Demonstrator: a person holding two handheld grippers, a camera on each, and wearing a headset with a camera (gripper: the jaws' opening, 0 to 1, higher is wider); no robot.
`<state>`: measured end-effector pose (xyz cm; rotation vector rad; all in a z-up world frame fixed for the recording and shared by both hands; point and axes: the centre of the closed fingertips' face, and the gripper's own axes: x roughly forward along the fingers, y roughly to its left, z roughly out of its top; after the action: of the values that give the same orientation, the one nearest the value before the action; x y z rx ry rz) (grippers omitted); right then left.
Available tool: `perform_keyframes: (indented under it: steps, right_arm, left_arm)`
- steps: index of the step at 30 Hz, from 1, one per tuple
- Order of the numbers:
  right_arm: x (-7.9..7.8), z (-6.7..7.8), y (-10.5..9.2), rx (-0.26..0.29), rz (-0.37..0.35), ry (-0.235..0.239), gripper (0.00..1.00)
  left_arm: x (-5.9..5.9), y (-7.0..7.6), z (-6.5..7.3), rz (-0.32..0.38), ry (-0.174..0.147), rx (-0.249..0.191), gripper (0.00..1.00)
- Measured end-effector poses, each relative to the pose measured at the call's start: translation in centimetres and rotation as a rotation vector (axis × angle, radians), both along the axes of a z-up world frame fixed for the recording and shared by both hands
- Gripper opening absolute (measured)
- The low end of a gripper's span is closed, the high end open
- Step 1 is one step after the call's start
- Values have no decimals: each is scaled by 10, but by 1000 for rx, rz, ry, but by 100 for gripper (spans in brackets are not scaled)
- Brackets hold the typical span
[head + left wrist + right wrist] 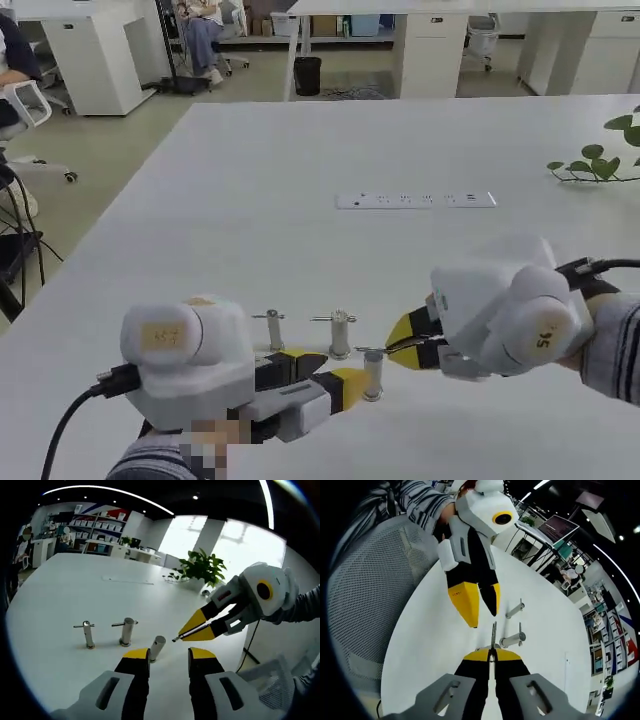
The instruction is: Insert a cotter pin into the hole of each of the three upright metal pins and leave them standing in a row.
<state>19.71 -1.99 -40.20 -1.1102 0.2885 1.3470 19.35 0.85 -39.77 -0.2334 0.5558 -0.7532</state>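
Note:
Three short metal pins stand in a row on the white table. The far-left pin and the middle pin each carry a cotter pin through the top. The third pin has a bare top and leans slightly. It sits just off the fingertips of my left gripper, which is open. My right gripper is shut on a thin cotter pin. The cotter pin points at the third pin's top, a short way off.
A white power strip lies mid-table beyond the pins. A leafy plant sits at the table's right edge. A grey mesh chair is by the near edge. Desks and seated people are in the background.

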Motion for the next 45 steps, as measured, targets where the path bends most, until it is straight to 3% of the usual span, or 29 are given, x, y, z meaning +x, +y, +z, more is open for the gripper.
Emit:
perform_keyframes:
  steps: [3, 25, 30, 33, 34, 37, 42, 45]
  right_arm:
    - [-6, 1, 3, 1, 15, -6, 0]
    - [-19, 2, 17, 36, 40, 1, 0]
    - [-21, 1, 17, 41, 36, 20, 0]
    - [-19, 2, 16, 48, 11, 30, 0]
    - [-18, 1, 15, 45, 9, 32, 0]
    - [-18, -1, 12, 42, -2, 58, 0]
    - [-19, -3, 9, 47, -18, 98, 0]
    - [-22, -5, 8, 52, -23, 131, 1]
  left_arm:
    - [-1, -4, 3, 4, 18, -39, 21]
    - [-9, -15, 4, -19, 38, -97, 0]
    - [-11, -15, 3, -43, 21, -73, 0]
    - [-12, -15, 4, -68, -29, -36, 0]
    - [-13, -15, 3, -74, -27, -31, 0]
    - [-14, -15, 1, -107, -65, 13, 0]
    - [-21, -13, -3, -201, -137, 119, 0]
    - [-24, -14, -1, -235, -177, 135, 0]
